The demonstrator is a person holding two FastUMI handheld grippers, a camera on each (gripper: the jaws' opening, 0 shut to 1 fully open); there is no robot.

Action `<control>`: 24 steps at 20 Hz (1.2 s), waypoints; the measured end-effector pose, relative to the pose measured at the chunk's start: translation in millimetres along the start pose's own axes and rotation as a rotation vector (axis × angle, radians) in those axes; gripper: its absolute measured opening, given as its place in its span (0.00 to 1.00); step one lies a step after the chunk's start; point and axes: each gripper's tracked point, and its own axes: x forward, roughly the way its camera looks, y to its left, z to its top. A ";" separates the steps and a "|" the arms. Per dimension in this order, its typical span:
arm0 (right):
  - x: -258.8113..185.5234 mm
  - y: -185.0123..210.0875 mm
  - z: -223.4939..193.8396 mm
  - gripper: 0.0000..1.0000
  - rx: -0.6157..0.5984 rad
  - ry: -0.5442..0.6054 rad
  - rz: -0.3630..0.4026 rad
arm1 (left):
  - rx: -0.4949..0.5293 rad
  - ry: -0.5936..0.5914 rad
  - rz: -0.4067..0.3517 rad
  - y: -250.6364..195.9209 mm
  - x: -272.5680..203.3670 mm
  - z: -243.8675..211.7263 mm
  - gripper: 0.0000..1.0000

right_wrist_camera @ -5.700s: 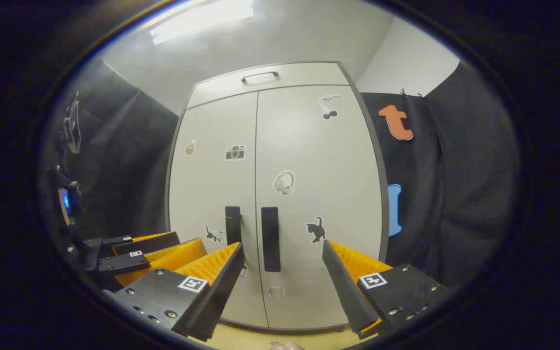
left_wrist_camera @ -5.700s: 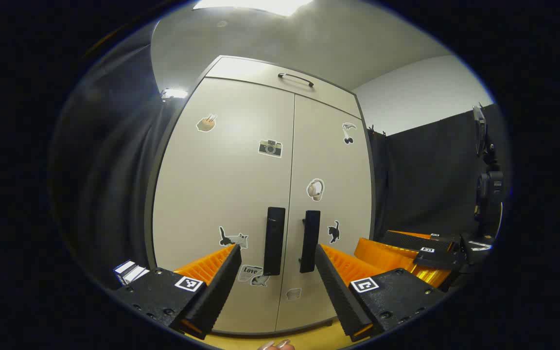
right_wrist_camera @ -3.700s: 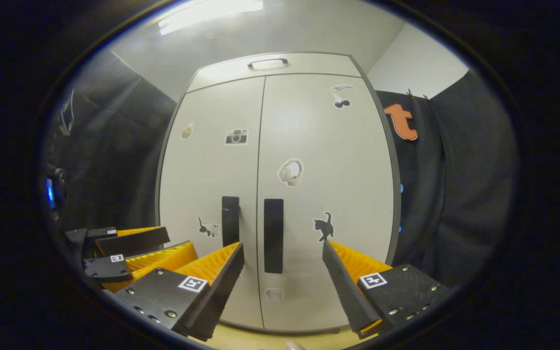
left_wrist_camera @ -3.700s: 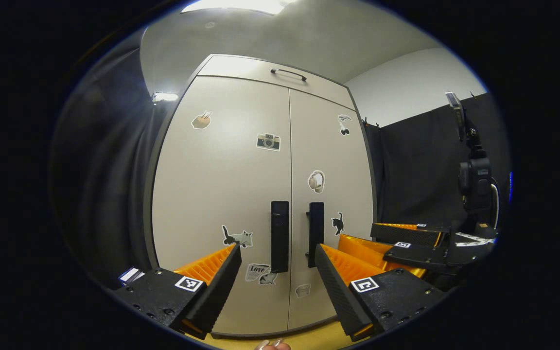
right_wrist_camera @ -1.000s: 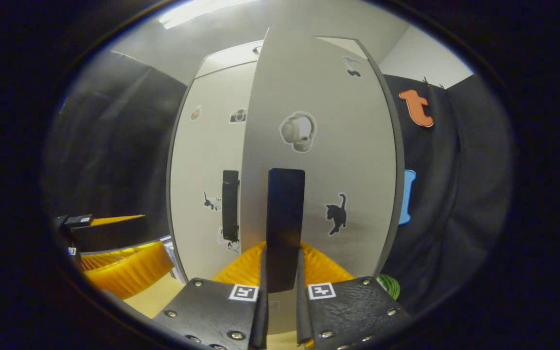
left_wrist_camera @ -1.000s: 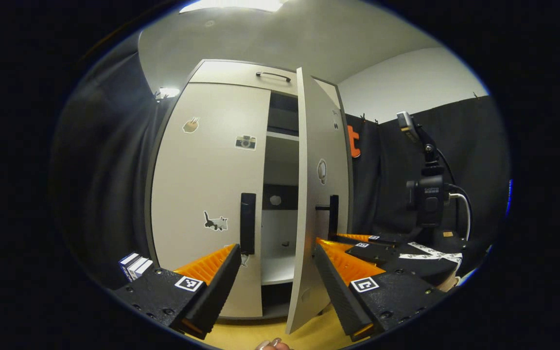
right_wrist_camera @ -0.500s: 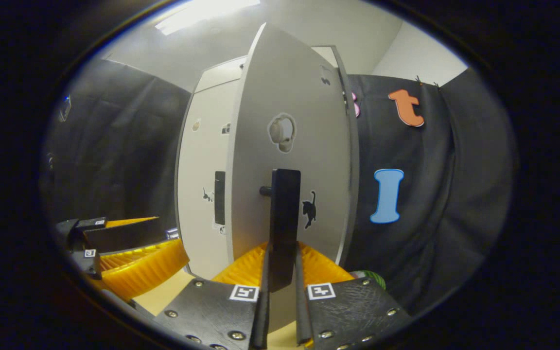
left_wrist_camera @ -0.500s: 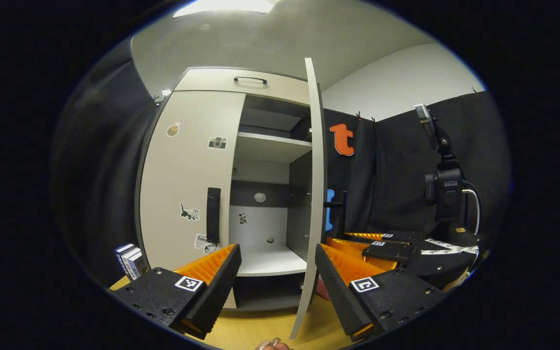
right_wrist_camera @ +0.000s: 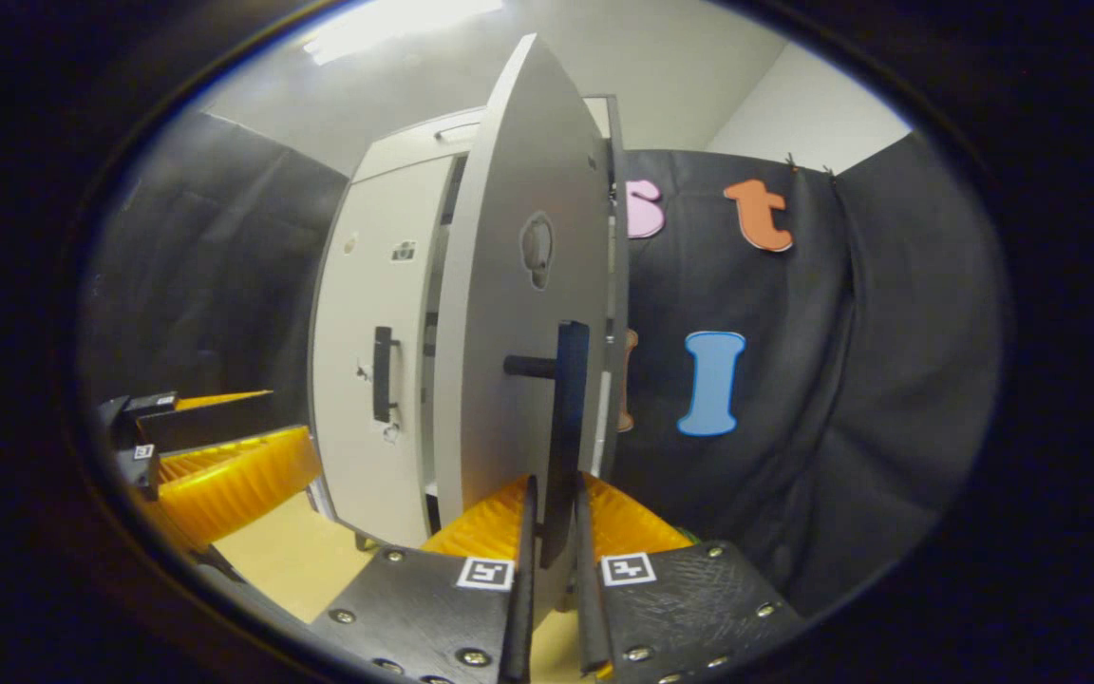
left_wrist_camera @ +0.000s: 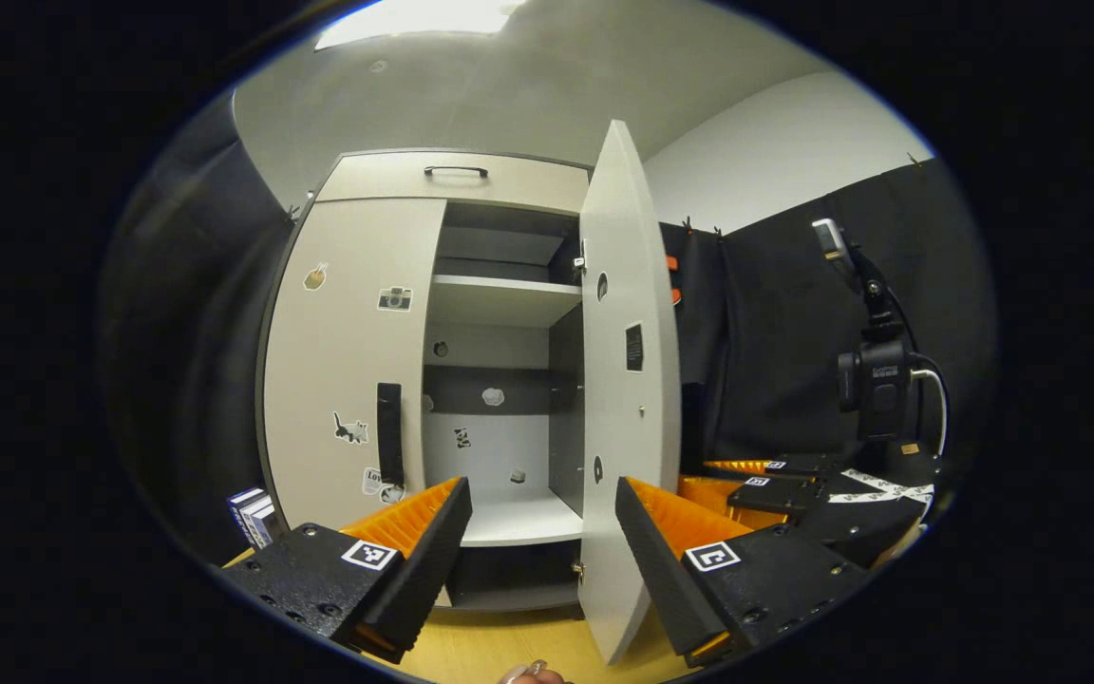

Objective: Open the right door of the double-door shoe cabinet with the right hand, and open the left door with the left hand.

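Observation:
The pale shoe cabinet (left_wrist_camera: 457, 180) stands ahead. Its right door (right_wrist_camera: 518, 313) is swung far out, and my right gripper (right_wrist_camera: 555, 484) is shut on that door's black bar handle (right_wrist_camera: 566, 418). In the left gripper view the same right door (left_wrist_camera: 628, 380) shows its inner face, with bare shelves (left_wrist_camera: 499, 294) behind it. The left door (left_wrist_camera: 348, 361) is closed; its black handle (left_wrist_camera: 388, 432) is up and left of my left gripper (left_wrist_camera: 539, 484), which is open, holds nothing and stays short of the cabinet. The left gripper (right_wrist_camera: 286, 423) also appears at the left of the right gripper view.
A camera on a stand (left_wrist_camera: 875, 380) rises at the right, behind the right gripper (left_wrist_camera: 699, 478). A few small boxes (left_wrist_camera: 251, 513) sit by the cabinet's lower left corner. Black cloth walls flank the cabinet. The floor (right_wrist_camera: 291, 560) is pale wood.
The right door has swung further open with the right gripper still clamped on its handle; its inner face now shows. The left gripper stays open and short of the cabinet.

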 end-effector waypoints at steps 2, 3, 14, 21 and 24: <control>0.0 -22.0 -0.1 0.19 0.015 -0.001 -0.032 | 0.001 0.002 -0.005 -6.5 3.4 -0.9 0.95; -0.4 -24.9 0.6 0.14 0.044 0.001 -0.012 | 0.000 0.003 -0.008 -9.4 4.8 -2.0 0.95; -13.6 -28.4 2.3 0.15 0.054 -0.003 0.041 | -0.030 -0.050 0.002 -19.1 13.1 7.5 0.94; -38.4 -32.2 22.0 0.15 0.061 -0.044 0.032 | -0.011 -0.024 0.064 4.4 15.4 -2.1 0.94; -50.4 -34.6 29.1 0.14 0.055 -0.052 0.006 | -0.002 -0.027 0.087 20.3 15.2 -1.8 0.94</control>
